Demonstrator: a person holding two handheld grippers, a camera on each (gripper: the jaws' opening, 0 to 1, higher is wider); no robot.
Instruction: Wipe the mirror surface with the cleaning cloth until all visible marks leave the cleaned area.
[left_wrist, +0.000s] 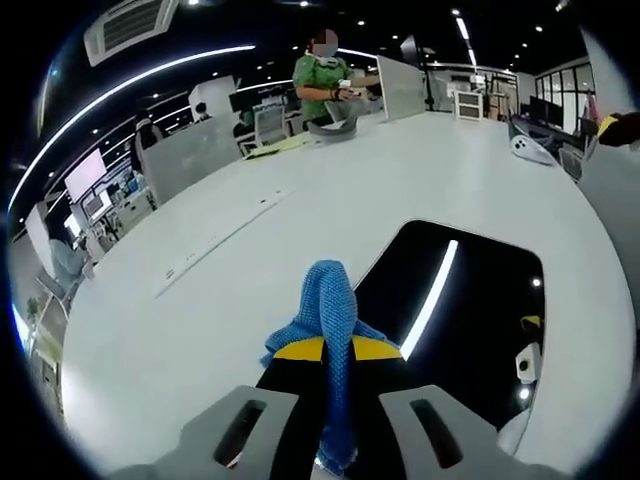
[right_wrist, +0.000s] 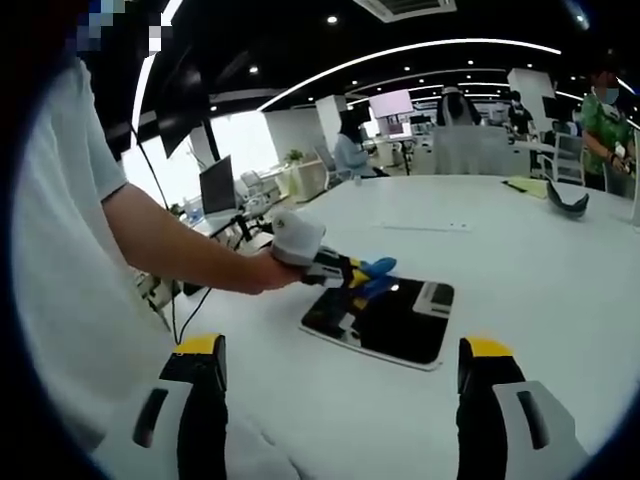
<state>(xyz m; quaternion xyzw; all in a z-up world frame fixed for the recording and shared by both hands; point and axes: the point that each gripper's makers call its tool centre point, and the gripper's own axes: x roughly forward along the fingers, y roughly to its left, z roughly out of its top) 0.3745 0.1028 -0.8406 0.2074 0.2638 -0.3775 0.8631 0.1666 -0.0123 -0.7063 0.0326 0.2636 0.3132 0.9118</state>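
Two grippers are in my feeds, and I place everything against the mirror (right_wrist: 385, 320), a dark rectangular panel lying flat on the white table (right_wrist: 520, 260). In the left gripper view my left gripper (left_wrist: 335, 375) is clamped on the blue cleaning cloth (left_wrist: 330, 310), which sticks up in a bunch between the yellow-tipped jaws, right at the mirror's (left_wrist: 470, 310) near edge; the glass reflects a bright ceiling light strip. In the right gripper view my right gripper (right_wrist: 340, 375) hangs with its jaws spread wide and nothing between them, short of the mirror's near side and above bare table. From there I also see the left gripper (right_wrist: 335, 268), held in a hand (right_wrist: 262, 272), with the cloth (right_wrist: 372, 275) over the mirror's far left corner. Beyond the mirror, across the table, a person in green (left_wrist: 320, 82) stands at a desk.
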